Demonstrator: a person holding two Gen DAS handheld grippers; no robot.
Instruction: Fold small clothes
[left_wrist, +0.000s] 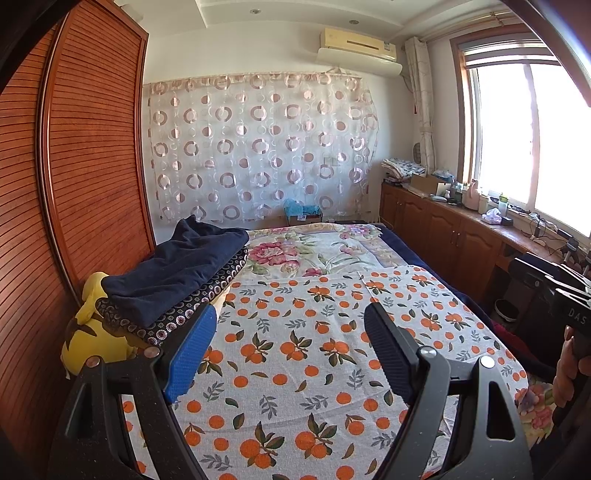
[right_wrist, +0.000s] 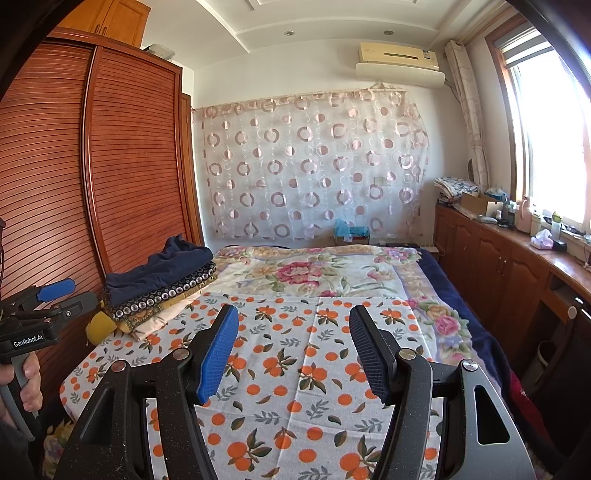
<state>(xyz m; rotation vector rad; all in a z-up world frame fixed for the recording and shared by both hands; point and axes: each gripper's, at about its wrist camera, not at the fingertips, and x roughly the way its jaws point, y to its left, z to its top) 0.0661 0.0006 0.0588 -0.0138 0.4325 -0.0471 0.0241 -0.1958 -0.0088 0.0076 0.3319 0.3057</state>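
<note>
A stack of folded clothes lies at the bed's left side, with a navy garment (left_wrist: 177, 269) on top, a dark circle-patterned one (left_wrist: 207, 295) under it and a yellow piece (left_wrist: 88, 339) below. The stack (right_wrist: 162, 284) also shows in the right wrist view. A white cloth with an orange-fruit print (left_wrist: 314, 354) lies spread flat on the bed (right_wrist: 295, 369). My left gripper (left_wrist: 291, 332) is open and empty above this cloth, beside the stack. My right gripper (right_wrist: 291, 332) is open and empty above the cloth's middle. The left gripper's body (right_wrist: 40, 317) shows at the left of the right wrist view.
A floral blanket (left_wrist: 314, 247) covers the far half of the bed. A slatted wooden wardrobe (left_wrist: 74, 166) stands close on the left. A wooden cabinet with clutter (left_wrist: 461, 221) runs under the window on the right. A patterned curtain (left_wrist: 258, 147) hangs behind the bed.
</note>
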